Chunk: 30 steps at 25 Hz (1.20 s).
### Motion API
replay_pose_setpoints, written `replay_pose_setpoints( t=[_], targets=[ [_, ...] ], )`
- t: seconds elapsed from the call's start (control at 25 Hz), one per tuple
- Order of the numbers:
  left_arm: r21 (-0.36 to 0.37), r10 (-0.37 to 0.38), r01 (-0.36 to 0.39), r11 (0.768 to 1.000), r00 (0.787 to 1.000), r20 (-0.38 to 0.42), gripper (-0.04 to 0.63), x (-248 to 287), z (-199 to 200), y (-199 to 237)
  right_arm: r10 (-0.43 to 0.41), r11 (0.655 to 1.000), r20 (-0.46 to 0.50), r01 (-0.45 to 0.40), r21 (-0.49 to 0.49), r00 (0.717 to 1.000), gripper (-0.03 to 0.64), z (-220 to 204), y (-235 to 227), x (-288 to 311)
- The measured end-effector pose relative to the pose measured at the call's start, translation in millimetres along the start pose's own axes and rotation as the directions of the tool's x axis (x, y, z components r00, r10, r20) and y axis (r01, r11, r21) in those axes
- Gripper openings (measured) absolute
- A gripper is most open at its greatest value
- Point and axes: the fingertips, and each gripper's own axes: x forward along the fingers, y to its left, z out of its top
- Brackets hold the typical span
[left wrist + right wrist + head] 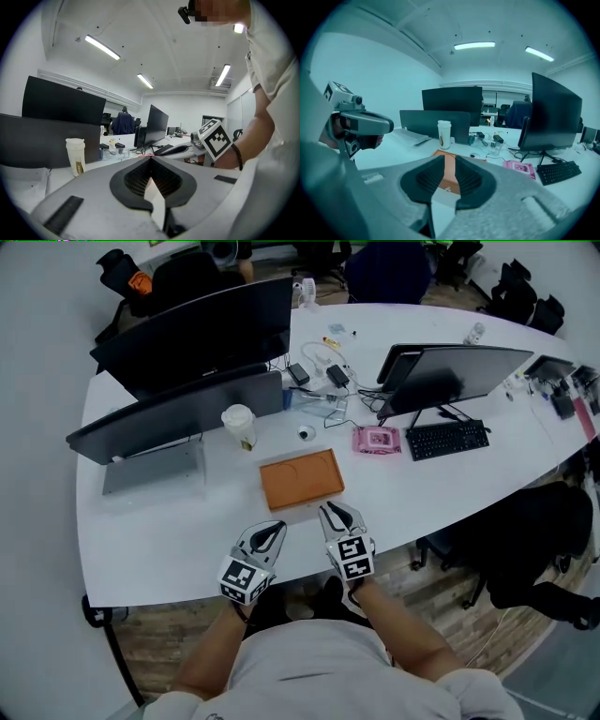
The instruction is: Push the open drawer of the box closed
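A flat orange box lies on the white table, its front side facing me. Through the right gripper's jaws I see that orange front with a small knob on it. Whether the drawer stands out I cannot tell. My right gripper hovers just short of the box's front right corner; its jaws stand a little apart with nothing between them. Left of it, near the table's front edge, my left gripper points toward the box, tips together and empty.
Behind the box stand a paper cup, two dark monitors at the left and a third at the right. A pink pack, a black keyboard and a tangle of cables lie right of it.
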Motion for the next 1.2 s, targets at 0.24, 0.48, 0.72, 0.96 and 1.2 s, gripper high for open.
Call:
replay_pose_setpoints(
  t=[0.24,0.48,0.72,0.96,1.2],
  targets=[
    [0.030,-0.007,0.006,1.000,0.999,0.031,-0.002,-7,39,-18,0.003,0.999,0.069,-0.001,-0.035,0.998,0.042,38,4,-39],
    [0.071,0.001,-0.005,0.997,0.999,0.051,-0.002,-5,73,-28,0.017,0.997,0.141,-0.007,-0.075,0.990,0.007,77,0,-59],
    [0.087,0.008,-0.012,0.996,0.999,0.045,-0.002,-2,86,-44,0.060,0.994,0.174,-0.042,-0.104,0.983,0.003,94,-4,-74],
    [0.084,0.071,-0.077,0.994,0.995,0.069,-0.002,-1,104,-49,0.131,0.983,0.199,-0.101,-0.156,0.971,0.003,110,-14,-87],
    [0.035,0.172,-0.177,0.984,0.979,0.106,-0.002,-6,105,-70,0.216,0.959,0.200,-0.169,-0.226,0.956,0.003,100,-27,-105]
  ],
)
